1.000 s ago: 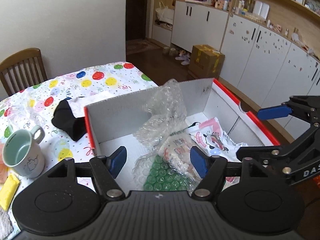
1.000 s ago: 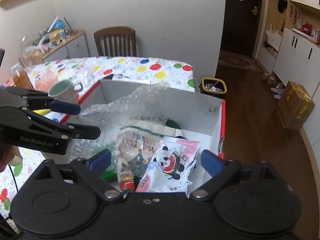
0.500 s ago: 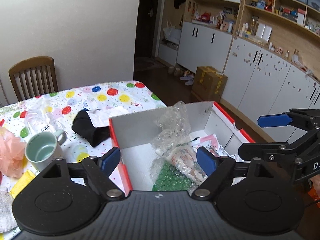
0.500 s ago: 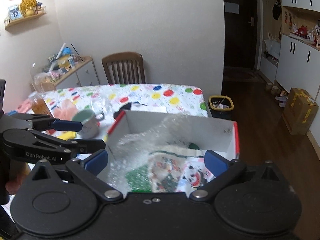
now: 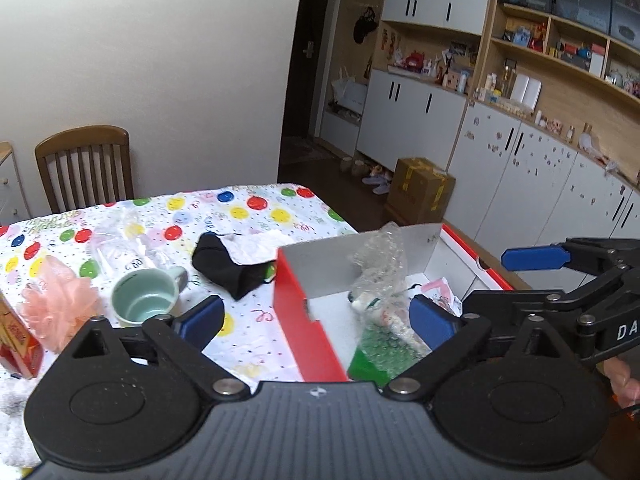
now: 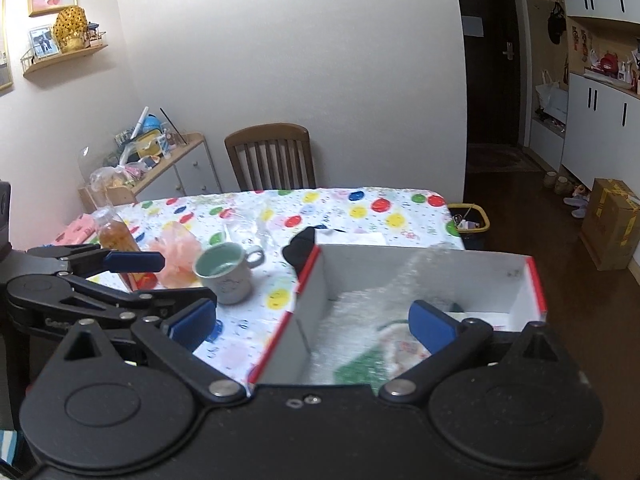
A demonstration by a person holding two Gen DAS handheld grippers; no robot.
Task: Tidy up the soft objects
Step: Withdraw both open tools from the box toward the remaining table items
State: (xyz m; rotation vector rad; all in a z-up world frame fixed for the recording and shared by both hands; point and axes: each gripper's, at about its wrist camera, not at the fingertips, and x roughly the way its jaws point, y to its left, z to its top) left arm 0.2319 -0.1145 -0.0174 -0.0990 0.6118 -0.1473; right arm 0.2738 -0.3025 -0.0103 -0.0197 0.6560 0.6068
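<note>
Because it is thin cloth, the black mask (image 5: 230,268) at middle left of the left view should be light and limp, best pinched at its bunched middle. It lies beside the red-edged box (image 5: 296,304). The left gripper (image 5: 316,320), just opening, and the right gripper (image 6: 312,326) both stand wide, with nothing between.
</note>
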